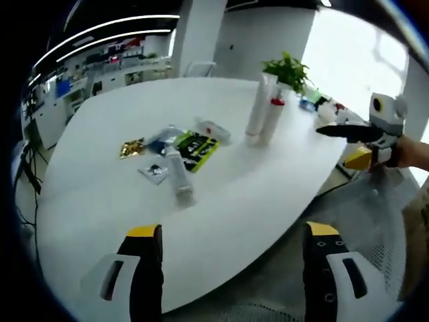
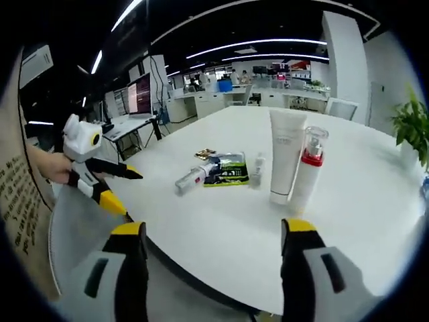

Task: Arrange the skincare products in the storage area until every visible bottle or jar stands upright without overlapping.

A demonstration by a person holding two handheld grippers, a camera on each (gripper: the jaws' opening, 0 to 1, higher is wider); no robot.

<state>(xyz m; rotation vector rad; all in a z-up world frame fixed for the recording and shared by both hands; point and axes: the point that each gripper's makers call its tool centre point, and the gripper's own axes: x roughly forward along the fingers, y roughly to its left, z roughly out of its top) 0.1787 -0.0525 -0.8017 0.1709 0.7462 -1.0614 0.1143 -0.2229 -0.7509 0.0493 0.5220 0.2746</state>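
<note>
In the left gripper view, the left claw [image 1: 230, 245] is hanging spread wide and empty over the near edge of the white table [image 1: 268, 181], pinching nothing. Ahead of it and slightly to its left, a white pump bottle [image 1: 178, 176] is lying on its side, with flat sachets [image 1: 196, 149] and a smaller bottle [image 1: 213, 129] scattered just beyond it. Further ahead and to the right, a tall white tube [image 1: 259, 107] and a red-collared bottle [image 1: 273, 115] are standing upright, touching or nearly so. The right claw [image 1: 348, 144] is coming in from the right, off the table edge, jaws apart and empty. By my judgement the approach step is in hand: nothing is grasped, and the lying bottles are not yet stood up. In the right gripper view, the right claw [image 2: 213, 245] is likewise standing spread and empty at the table's [image 2: 221, 221] near edge. The tall white tube [image 2: 286, 155] and the red-collared bottle [image 2: 307, 169] are standing directly ahead; the white pump bottle [image 2: 194, 178], the sachets [image 2: 226, 169] and the smaller bottle [image 2: 257, 168] are lying ahead and to the left. The left claw [image 2: 127, 191] is entering from the left, open. The next move is calling for a reach to a lying bottle, a grip across its body and a turn upright onto bare table. The table surface is smooth and glossy white; the room is an open office with ceiling strip lights, desks, screens and a potted plant [image 2: 412, 127].
</note>
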